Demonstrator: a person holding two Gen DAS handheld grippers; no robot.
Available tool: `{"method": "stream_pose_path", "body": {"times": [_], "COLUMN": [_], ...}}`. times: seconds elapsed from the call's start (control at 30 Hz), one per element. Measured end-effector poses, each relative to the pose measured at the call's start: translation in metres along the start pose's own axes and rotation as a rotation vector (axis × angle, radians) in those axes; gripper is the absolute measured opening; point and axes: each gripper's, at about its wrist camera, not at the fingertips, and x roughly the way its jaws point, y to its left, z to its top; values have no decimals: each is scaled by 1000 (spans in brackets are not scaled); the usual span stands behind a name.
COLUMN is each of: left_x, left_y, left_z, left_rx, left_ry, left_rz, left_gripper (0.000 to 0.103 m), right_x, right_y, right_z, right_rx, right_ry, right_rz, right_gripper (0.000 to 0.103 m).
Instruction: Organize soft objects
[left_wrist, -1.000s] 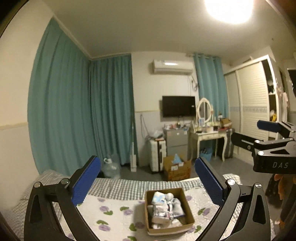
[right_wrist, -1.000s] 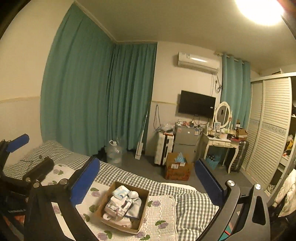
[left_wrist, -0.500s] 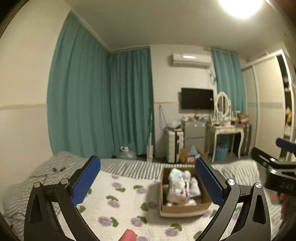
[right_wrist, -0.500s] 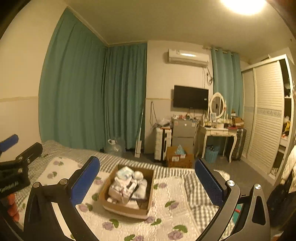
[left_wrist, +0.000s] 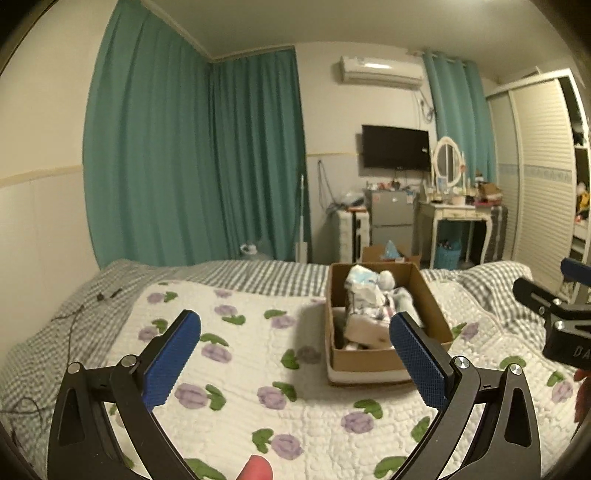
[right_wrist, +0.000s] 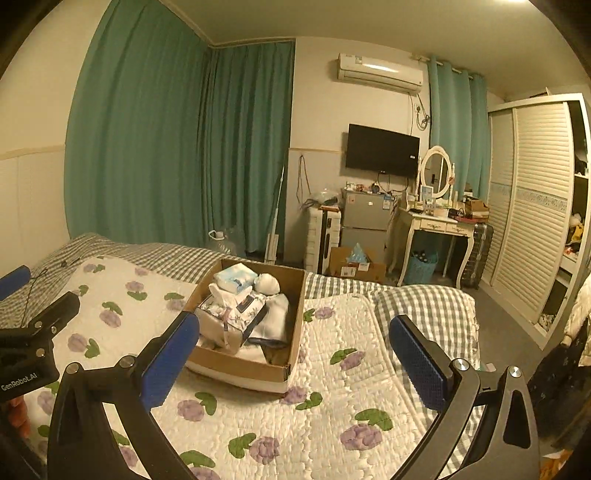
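Observation:
A brown cardboard box (left_wrist: 369, 360) sits on a white quilt with purple flowers (left_wrist: 240, 354) on the bed. It holds several soft items: a pale blue tissue pack (right_wrist: 236, 275), a white rolled piece (right_wrist: 267, 283) and a floral pouch (right_wrist: 231, 308). My left gripper (left_wrist: 295, 347) is open and empty, above the quilt, left of and short of the box. My right gripper (right_wrist: 293, 347) is open and empty, above the box's near end (right_wrist: 240, 365). Each gripper shows at the edge of the other's view.
A grey checked sheet (right_wrist: 417, 306) covers the bed under the quilt. A cable (left_wrist: 74, 310) lies at the bed's left side. Beyond the bed stand green curtains (left_wrist: 192, 166), a small fridge (right_wrist: 364, 221), a dressing table (right_wrist: 436, 221), a second cardboard box (right_wrist: 354, 264) and a wardrobe (right_wrist: 532, 206).
Both views have tilted down and moved closer to the bed. The box now sits larger and nearer in both views. Both grippers stay open.

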Motion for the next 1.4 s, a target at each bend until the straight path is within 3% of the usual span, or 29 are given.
{"method": "stream_pose_path", "body": {"times": [1.4], "left_x": [-7], "left_y": [6], "left_z": [2], "left_rx": [-8], "left_ry": [-2], "left_rz": [-6], "left_gripper": [103], "right_x": [1], "right_y": [7], "right_z": [-5], "right_rx": [-15], "right_ry": [22], "right_rz": [-24], "right_gripper": [103]}}
